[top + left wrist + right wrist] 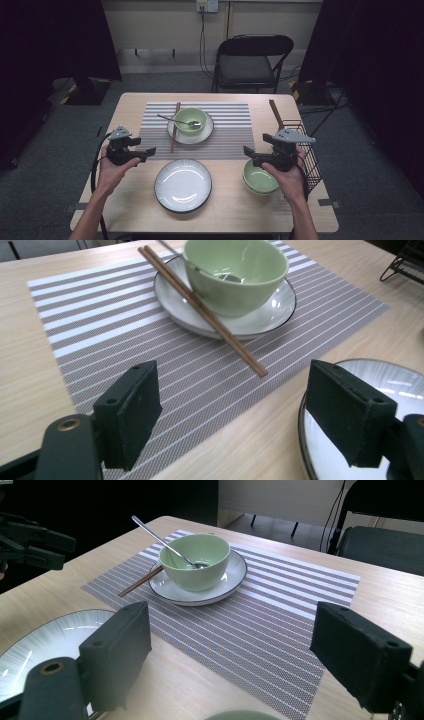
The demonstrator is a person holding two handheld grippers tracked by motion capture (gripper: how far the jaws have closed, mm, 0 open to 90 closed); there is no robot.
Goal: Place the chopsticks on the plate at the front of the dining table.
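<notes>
Landmark: the striped placemat (200,127) in the middle of the counter (135,200); all places below are told from it.
Left hand-held gripper (148,151): just off the mat's left near corner, jaws wide apart, nothing between them (in its own view the pads frame only mat and bare wood).
Right hand-held gripper (248,152): just off the mat's right near corner, jaws also wide apart and holding nothing.
Chopsticks (202,307): a brown pair on the left part of the mat, their far part leaning on the rim of the white saucer (272,310), near tips down on the mat.
Green bowl (190,120): on the saucer, at the mat's far middle, with a metal spoon (165,542) leaning inside.
Large plate (182,185): on bare wood, just in front of the mat's near edge.
Second green bowl (260,177): off the mat's right near corner, under the right hand.
Wire rack (307,155): to the right of the mat, at the counter edge.
</notes>
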